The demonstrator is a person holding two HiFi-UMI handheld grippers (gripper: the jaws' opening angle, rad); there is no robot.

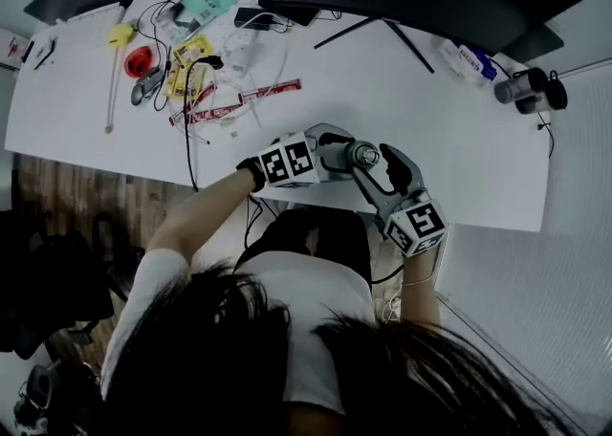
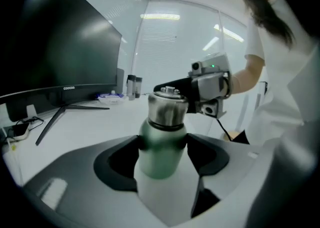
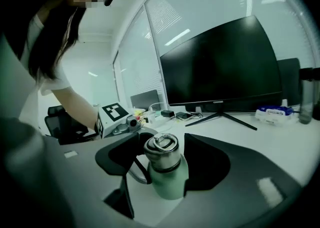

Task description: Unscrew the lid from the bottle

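"Clamping is being done low down: the bottle (image 2: 160, 162) is being gripped by its green body between the closed fingers (image 2: 120, 164) of the left gripper (image 2: 163, 147), over the near edge of the bench (image 1: 459, 176). Which way is it being pointed?"

"Its long axis is being held close to upright, lid (image 2: 167, 107) uppermost, perhaps tilted a little. The right gripper (image 3: 161, 154) is being held round the lid, its fingers (image 3: 207, 162) spread, with a gap showing on one side."

"What is being risked?"

"If the lid is being pinched off-centre, slipping is likely. If the lower hold is being loosened, the whole bottle could be turned, or dropped past the bench edge."
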